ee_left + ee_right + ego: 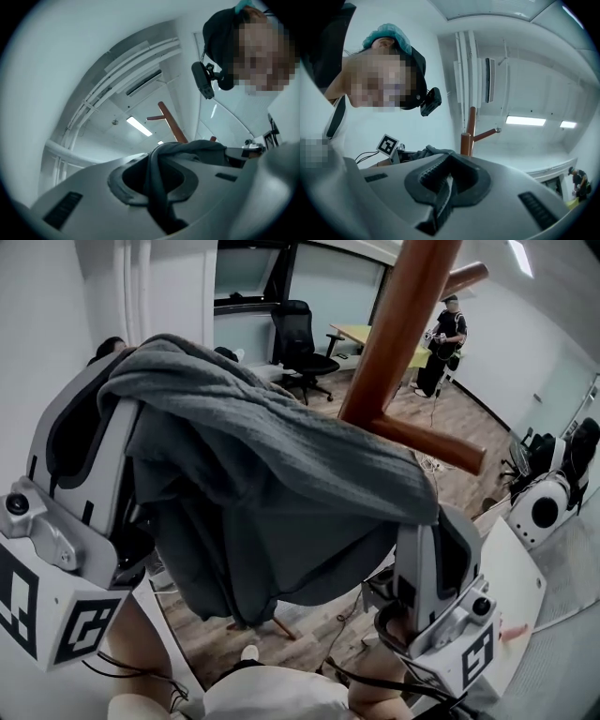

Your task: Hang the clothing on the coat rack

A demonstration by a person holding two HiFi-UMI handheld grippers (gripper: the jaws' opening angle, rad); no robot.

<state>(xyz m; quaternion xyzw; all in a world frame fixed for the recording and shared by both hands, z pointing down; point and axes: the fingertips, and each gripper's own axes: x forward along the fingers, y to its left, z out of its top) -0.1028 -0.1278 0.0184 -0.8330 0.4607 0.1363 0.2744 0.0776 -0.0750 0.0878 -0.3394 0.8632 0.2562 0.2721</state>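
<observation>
Left gripper point(157, 168) jaws clamped on fold of grey garment point(272, 474). Right gripper point(449, 180) jaws pressed shut, pinching its other edge. Garment stretched between both, sagging in middle, just in front of wooden coat rack point(398, 324) — contact with lower peg unclear. Farther back: office chair point(298, 343), standing person point(442, 343).

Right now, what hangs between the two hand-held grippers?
A grey garment spans from the left hand-held gripper to the right hand-held gripper; the head view shows it, with the rack behind.
</observation>
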